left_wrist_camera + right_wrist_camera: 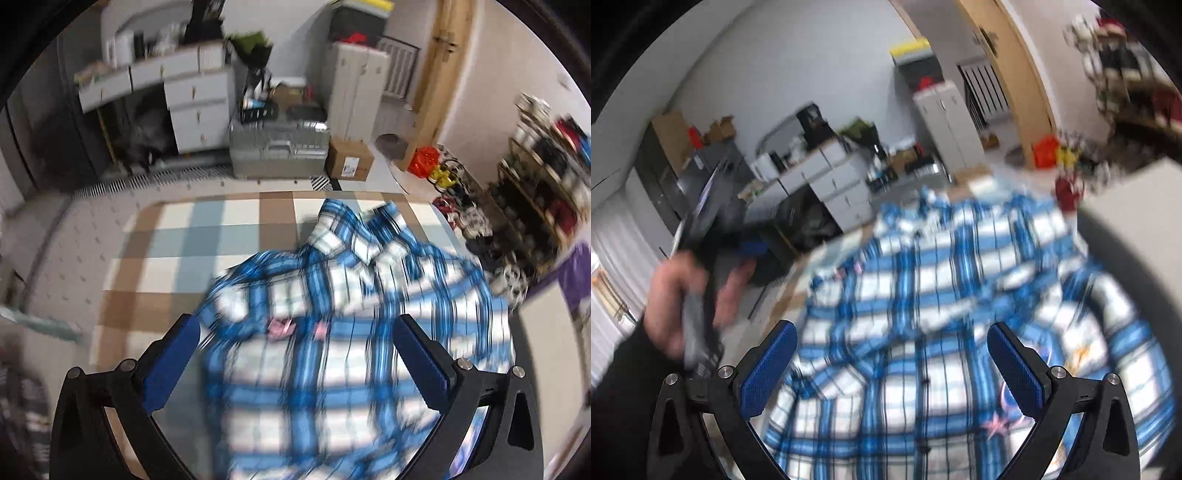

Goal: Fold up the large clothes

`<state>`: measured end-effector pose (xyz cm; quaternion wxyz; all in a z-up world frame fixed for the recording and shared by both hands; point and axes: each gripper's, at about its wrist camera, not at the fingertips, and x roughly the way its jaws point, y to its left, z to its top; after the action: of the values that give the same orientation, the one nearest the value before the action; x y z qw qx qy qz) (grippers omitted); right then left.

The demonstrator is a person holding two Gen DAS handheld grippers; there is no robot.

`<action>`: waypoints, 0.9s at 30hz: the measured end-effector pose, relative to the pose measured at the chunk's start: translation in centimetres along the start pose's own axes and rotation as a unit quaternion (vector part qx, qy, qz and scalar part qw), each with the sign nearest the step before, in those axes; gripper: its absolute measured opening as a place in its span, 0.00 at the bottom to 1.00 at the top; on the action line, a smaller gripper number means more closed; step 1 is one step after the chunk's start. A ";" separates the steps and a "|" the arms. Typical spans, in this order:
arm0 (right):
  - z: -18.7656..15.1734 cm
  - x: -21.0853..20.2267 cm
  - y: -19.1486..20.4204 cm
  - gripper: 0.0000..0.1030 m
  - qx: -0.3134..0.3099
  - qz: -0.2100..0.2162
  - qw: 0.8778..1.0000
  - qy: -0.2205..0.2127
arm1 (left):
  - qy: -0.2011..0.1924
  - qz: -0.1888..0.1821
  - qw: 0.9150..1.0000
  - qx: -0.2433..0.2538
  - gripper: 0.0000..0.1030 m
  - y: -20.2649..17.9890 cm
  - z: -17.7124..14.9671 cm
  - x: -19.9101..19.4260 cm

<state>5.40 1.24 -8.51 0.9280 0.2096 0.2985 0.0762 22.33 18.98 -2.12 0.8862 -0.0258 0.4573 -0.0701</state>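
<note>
Blue-and-white plaid shirt (332,332) lies rumpled on the checked mat (177,251), collar away from the cameras, apparently laid out for folding. Left gripper (297,354) spread wide above it, nothing between the pads. Right gripper (892,363) likewise spread wide and empty over the lower shirt. The person's hand (676,299) grips the left tool's handle. Both frames blurred.

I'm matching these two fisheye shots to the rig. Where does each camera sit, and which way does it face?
Left wrist: on the left hand-held gripper, looking down over the blue plaid shirt toward the white drawers; only its own open fingers show.
Right wrist: on the right hand-held gripper, also open, above the same shirt; the person's left hand shows.
Shared: shirt, drawers, wooden door frame.
</note>
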 end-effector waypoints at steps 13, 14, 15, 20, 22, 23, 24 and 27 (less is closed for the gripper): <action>-0.1 1.3 -7.1 1.00 0.059 0.028 0.996 0.066 | 0.148 -0.030 0.984 -0.099 0.98 -2.3 7.9 17.4; -0.1 1.2 -7.4 1.00 0.061 0.027 0.995 0.068 | 0.157 -0.034 0.981 -0.105 0.98 -2.2 8.0 18.5; -0.1 1.2 -7.6 1.00 0.064 0.029 0.995 0.071 | 0.165 -0.034 0.980 -0.108 0.98 -2.2 8.0 19.1; -0.1 1.0 -7.6 1.00 0.059 0.046 0.994 0.075 | 0.194 -0.038 0.971 -0.137 0.98 -1.3 7.5 21.6; -0.1 1.1 -7.5 1.00 0.051 0.048 0.995 0.076 | 0.195 -0.041 0.969 -0.147 0.93 -1.1 7.3 21.1; -0.1 1.0 -7.3 1.00 0.047 0.046 0.995 0.074 | 0.197 -0.042 0.968 -0.150 0.86 -1.0 7.2 20.6; -0.1 1.0 -7.2 1.00 0.044 0.047 0.995 0.074 | 0.199 -0.041 0.968 -0.149 0.72 -1.1 7.1 20.2; -0.1 0.8 -6.9 1.00 0.045 0.054 0.995 0.074 | 0.225 -0.038 0.967 -0.111 0.28 -2.2 6.7 19.2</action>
<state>6.13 -4.73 -12.04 0.8875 0.2607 0.3577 0.1283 38.53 13.86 -13.45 0.7491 -0.1248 0.6481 -0.0571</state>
